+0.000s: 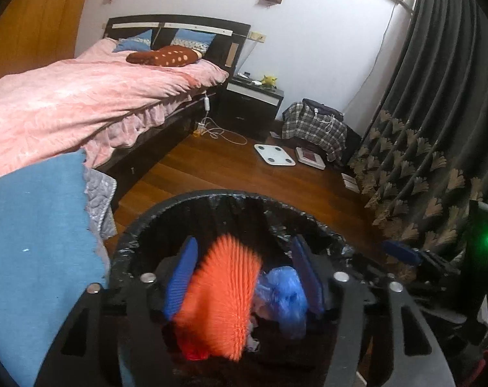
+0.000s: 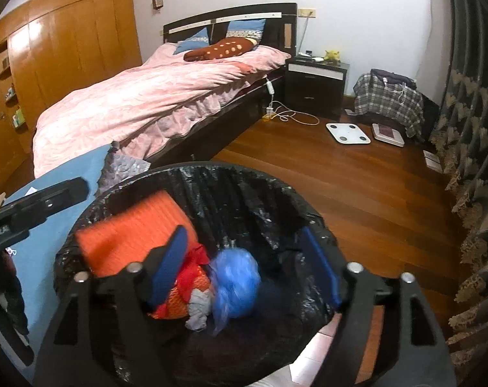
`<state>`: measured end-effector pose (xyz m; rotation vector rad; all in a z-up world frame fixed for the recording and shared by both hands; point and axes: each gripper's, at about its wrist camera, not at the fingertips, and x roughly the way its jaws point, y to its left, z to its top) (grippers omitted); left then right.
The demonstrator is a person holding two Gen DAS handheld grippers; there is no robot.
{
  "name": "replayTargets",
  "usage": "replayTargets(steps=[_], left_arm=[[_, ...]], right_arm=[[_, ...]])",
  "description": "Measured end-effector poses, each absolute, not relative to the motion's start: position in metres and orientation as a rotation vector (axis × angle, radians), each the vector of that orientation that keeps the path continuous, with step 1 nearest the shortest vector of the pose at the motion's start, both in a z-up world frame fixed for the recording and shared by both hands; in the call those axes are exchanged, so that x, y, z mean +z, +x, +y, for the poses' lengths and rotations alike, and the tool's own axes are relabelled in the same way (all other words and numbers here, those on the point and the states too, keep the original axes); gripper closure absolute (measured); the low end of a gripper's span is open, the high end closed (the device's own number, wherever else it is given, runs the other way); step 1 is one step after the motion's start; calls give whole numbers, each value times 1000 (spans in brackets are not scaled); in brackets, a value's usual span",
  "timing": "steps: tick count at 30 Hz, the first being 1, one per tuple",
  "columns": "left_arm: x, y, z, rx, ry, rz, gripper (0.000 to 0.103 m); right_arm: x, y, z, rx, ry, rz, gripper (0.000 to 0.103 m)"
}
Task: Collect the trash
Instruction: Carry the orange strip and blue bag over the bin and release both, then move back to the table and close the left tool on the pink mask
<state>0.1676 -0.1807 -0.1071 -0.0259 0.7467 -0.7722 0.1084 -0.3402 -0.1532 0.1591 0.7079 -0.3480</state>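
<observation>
Left wrist view: the left gripper (image 1: 244, 277) hangs over the bin (image 1: 166, 208), fingers spread, an orange pleated piece (image 1: 223, 293) between them, contact unclear

Right wrist view: the right gripper (image 2: 247, 261), fingers released, above a blue plastic bag (image 2: 236, 285) in the bin

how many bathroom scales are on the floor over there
2. A white scale lies on the wood floor in front of the nightstand. A second scale, white with a dark center, lies just right of it, beside the plaid bag. More could be hidden behind that bag.
</observation>
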Motion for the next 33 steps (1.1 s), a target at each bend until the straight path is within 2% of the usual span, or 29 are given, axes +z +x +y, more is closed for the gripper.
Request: replayTargets(steps=[5,7,10,24,33], left_arm=[[-98,167,-158,-694,21,693,20],[-94,168,-143,-648,28,677,12],[-89,169,-120,-583,25,664,7],[-93,164,43,-201,-17,636,6],[-128,163,140,9,-17,700,6]], right_arm=[[-149,106,-338,-342,173,695,8],[-144,109,-334,-333,182,689,8],[-137,112,-320,-314,176,677,7],[-116,174,-203,-85,131,663,5],[-133,214,-113,56,75,688,5]])
